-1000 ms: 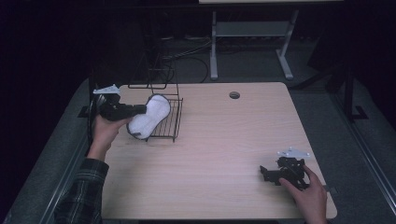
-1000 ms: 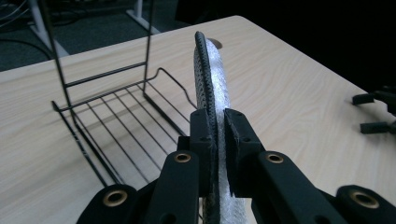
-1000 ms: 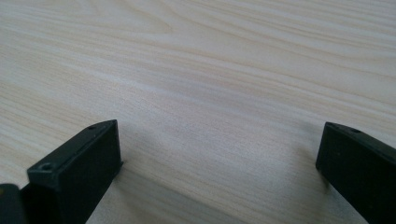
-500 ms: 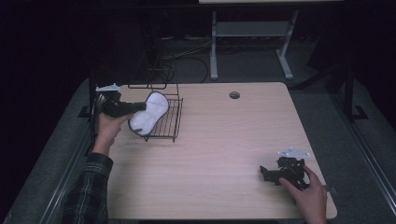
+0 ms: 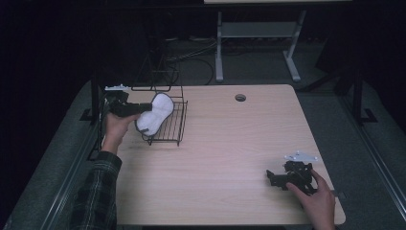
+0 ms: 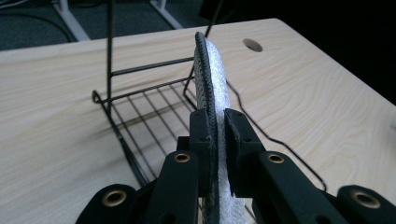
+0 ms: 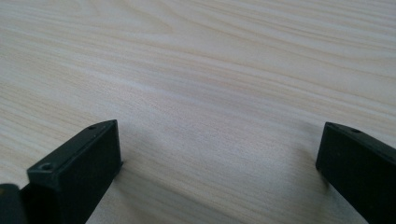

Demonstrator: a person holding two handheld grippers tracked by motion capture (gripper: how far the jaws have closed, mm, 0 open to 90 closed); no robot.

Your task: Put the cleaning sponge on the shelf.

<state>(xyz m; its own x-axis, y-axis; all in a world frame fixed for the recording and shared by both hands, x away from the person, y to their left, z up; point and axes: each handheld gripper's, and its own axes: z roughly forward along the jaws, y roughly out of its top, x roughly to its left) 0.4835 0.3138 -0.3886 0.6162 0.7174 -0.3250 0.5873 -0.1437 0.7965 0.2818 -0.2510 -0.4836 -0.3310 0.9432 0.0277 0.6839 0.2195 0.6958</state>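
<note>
A white padded piece with a black edge [image 5: 155, 112], shaped like an insole or eye mask, is held on its edge over a black wire rack [image 5: 174, 129] at the table's back left. My left gripper [image 5: 143, 109] is shut on its near end. In the left gripper view the piece [image 6: 212, 70] stands upright between the jaws of my left gripper [image 6: 215, 135], above the rack's wire floor [image 6: 140, 107]. My right gripper [image 5: 270, 177] rests near the front right of the table; in its own view the gripper [image 7: 219, 163] is open over bare wood.
The light wooden table [image 5: 230, 143] has a round cable hole [image 5: 240, 97] near its far edge. The rack's tall wire back [image 5: 158, 72] rises behind the left gripper. A white desk frame [image 5: 253, 33] stands on the dark floor beyond.
The left gripper has carried the white piece a little farther back and up over the rack. The right gripper has stayed where it was.
</note>
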